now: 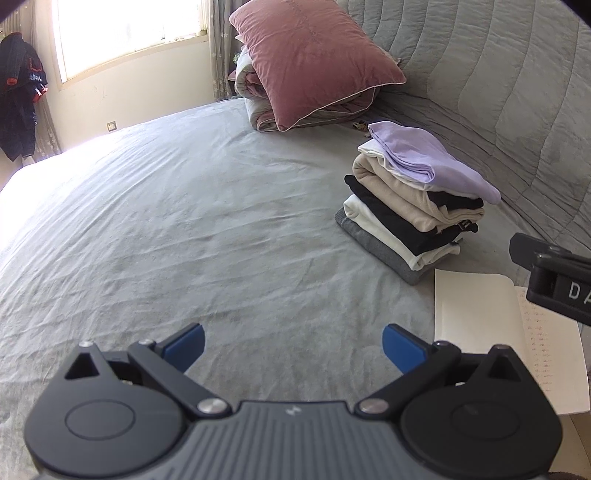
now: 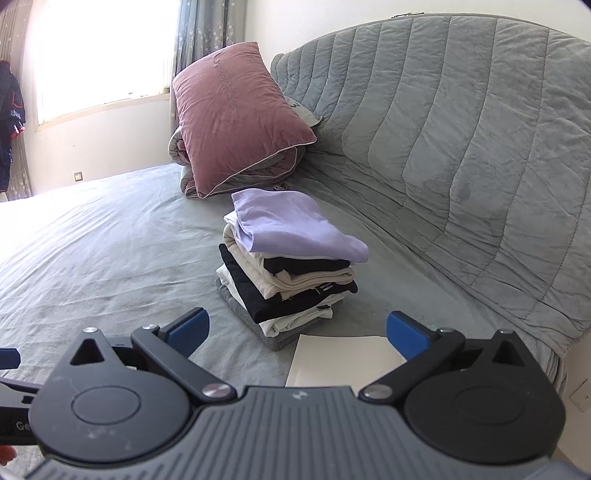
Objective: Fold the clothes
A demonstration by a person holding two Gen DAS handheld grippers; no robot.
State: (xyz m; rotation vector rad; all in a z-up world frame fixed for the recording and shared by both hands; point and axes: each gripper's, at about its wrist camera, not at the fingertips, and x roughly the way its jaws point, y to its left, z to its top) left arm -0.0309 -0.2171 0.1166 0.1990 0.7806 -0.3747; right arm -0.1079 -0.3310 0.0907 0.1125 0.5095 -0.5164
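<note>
My left tongs [image 1: 293, 345] fill the bottom of the left wrist view, blue pads spread wide apart with nothing between them, hovering over the wrinkled grey bed sheet [image 1: 166, 221]. My right tongs [image 2: 297, 334] sit the same way at the bottom of the right wrist view, pads apart and empty; a black part of them also pokes in at the right edge of the left view.

Just beyond my right tongs, an open notebook [image 2: 343, 358] lies flat on the bed, its white page showing. In the left view it sits at lower right, with faint handwriting on the far page.

Touching the notebook's upper corner is the stack of folded clothes [image 2: 288, 269], in the centre of the right view and at right of centre in the left view. A lilac garment [image 2: 291, 225] tops it, over white, beige, black, white and grey layers.

Behind the stack, toward the top centre, a mauve pillow [image 2: 236, 118] leans on a rolled quilt [image 2: 184, 147]. A quilted grey cover [image 2: 461, 129] fills the upper right. At upper left are a bright window [image 1: 125, 33] and a dark hanging jacket [image 1: 20, 96].
</note>
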